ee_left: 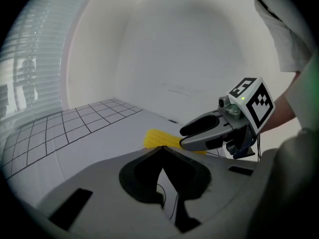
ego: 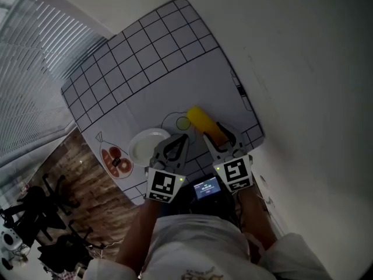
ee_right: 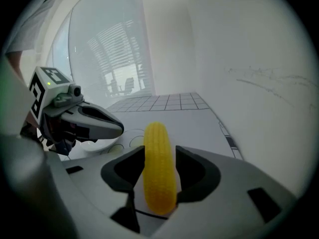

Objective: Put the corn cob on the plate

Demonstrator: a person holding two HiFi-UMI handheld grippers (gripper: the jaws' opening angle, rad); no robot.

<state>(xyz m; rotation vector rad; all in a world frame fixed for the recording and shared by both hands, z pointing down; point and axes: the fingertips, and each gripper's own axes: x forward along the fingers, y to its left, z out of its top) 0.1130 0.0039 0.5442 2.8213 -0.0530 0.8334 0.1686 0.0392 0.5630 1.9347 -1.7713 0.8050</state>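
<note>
At the counter's (ego: 175,80) near edge, right tongs (ego: 215,132) straddle the corn cob (ego: 201,121), parted, not yet squeezing, while left tongs (ee_left: 162,148) sit shut and empty; next, clamp and carry to the plate (ego: 135,142).

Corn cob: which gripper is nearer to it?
Right. The right gripper has the cob between its open jaws. The left gripper is off to the cob's side, jaws together, its tips by the plate, clear of the cob.
</note>
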